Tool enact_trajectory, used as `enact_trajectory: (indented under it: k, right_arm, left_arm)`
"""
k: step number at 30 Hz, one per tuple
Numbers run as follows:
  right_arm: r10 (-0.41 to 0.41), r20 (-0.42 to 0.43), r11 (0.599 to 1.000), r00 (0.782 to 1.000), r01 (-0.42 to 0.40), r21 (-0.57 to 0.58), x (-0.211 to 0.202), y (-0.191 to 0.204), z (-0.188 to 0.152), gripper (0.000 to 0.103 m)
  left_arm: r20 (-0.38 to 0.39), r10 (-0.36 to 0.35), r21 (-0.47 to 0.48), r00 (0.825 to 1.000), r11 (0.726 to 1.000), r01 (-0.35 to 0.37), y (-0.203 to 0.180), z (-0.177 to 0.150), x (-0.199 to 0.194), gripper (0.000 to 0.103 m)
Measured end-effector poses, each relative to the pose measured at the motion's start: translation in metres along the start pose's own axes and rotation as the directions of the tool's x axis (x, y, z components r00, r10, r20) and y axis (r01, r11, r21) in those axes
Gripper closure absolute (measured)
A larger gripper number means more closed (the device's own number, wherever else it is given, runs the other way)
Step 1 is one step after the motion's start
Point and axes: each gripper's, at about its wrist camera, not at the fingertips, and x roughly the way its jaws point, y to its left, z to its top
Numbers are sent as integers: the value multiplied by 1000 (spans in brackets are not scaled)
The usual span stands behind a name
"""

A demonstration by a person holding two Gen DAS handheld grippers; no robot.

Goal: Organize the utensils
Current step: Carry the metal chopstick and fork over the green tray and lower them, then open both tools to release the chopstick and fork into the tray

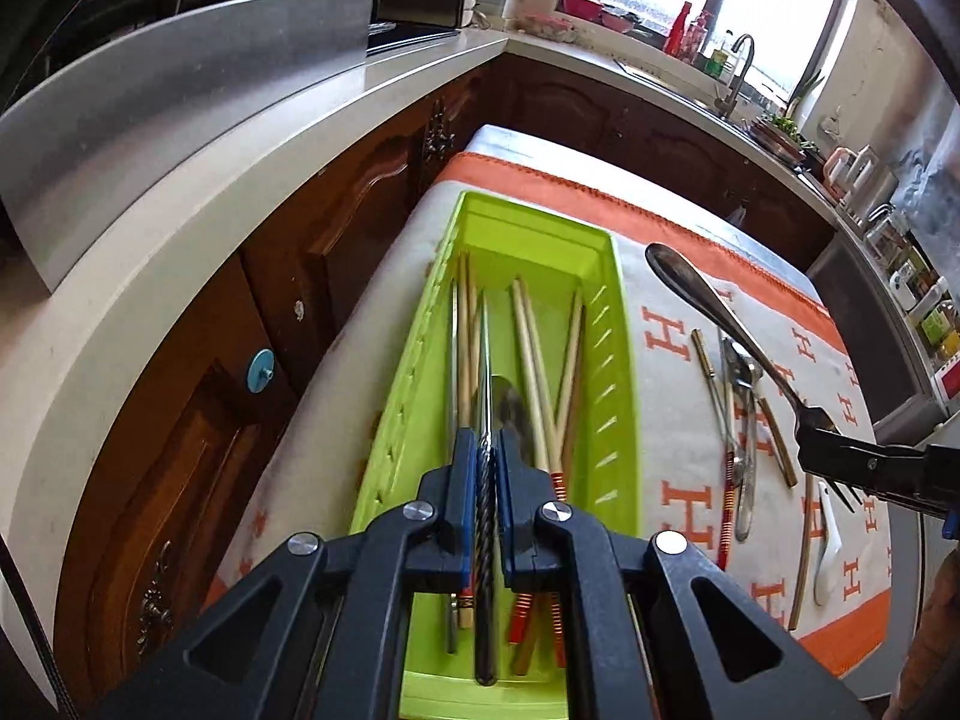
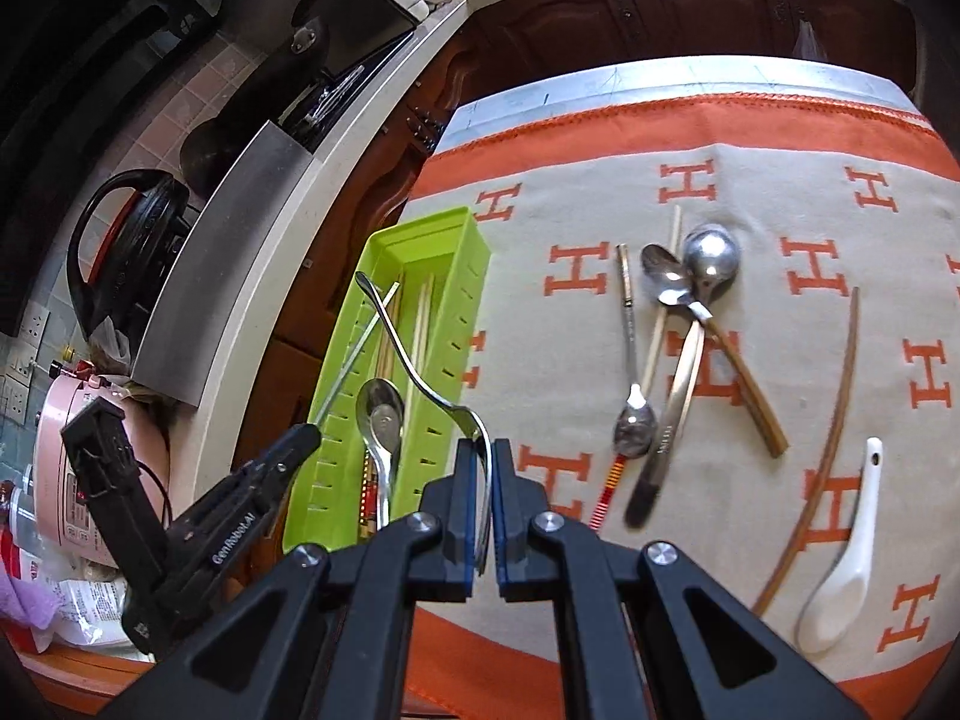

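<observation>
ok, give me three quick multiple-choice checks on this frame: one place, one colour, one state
1. Where does the white ceramic spoon lie?
A. in the tray
B. between the left jaws
C. on the patterned cloth, outside the tray

2. What colour is the utensil tray?
A. lime green
B. blue
C. white

3. How does the right gripper stand?
A. open and empty
B. shut on a metal spoon
C. shut on a wooden chopstick

Key:
1 C: the white ceramic spoon rests on the patterned cloth, far from the tray.
2 A: the utensil tray has lime green walls.
3 B: the right gripper has its jaws closed on the metal spoon, held in the air.
</observation>
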Motion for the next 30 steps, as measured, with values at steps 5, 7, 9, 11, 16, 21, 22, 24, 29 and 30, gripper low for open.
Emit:
enact_trajectory:
  k: [5, 7, 9, 11, 16, 21, 22, 24, 29, 30]
  right_arm:
    - [-18, -71, 998, 997, 22, 59, 31, 20, 4, 99]
    - [-26, -86, 996, 996, 34, 88, 42, 26, 5, 99]
    - [-38, -97, 992, 995, 50, 118, 52, 31, 6, 99]
    - [-56, -112, 987, 992, 72, 144, 62, 35, 7, 99]
    - [-96, -136, 987, 986, 112, 113, 73, 54, 5, 92]
    - [-85, -215, 994, 973, 98, 51, 82, 70, -5, 91]
    - [-91, -229, 994, 969, 101, 32, 83, 72, -8, 91]
    - [-86, -267, 996, 960, 93, 12, 85, 74, -13, 90]
    - [-59, -316, 998, 947, 48, -41, 81, 79, -25, 88]
    - [-53, -316, 998, 947, 40, -48, 78, 79, -26, 86]
  left_arm:
    - [-24, -42, -51, 999, 998, 41, 20, -9, 5, 82]
    - [-13, -65, -64, 998, 996, 64, 25, -10, 1, 74]
    - [6, -76, -73, 997, 994, 76, 27, -7, -5, 72]
    - [33, -82, -75, 996, 994, 84, 29, -4, -13, 72]
    - [83, -43, -89, 996, 995, 50, 38, 8, -26, 67]
    - [99, -29, -120, 995, 992, 41, 47, 13, -30, 63]
    - [98, -28, -122, 995, 992, 40, 48, 13, -30, 63]
    - [95, -19, -122, 995, 992, 31, 48, 13, -30, 63]
    - [83, -19, -118, 996, 993, 29, 44, 12, -29, 63]
    - [83, -15, -114, 996, 993, 24, 42, 11, -30, 63]
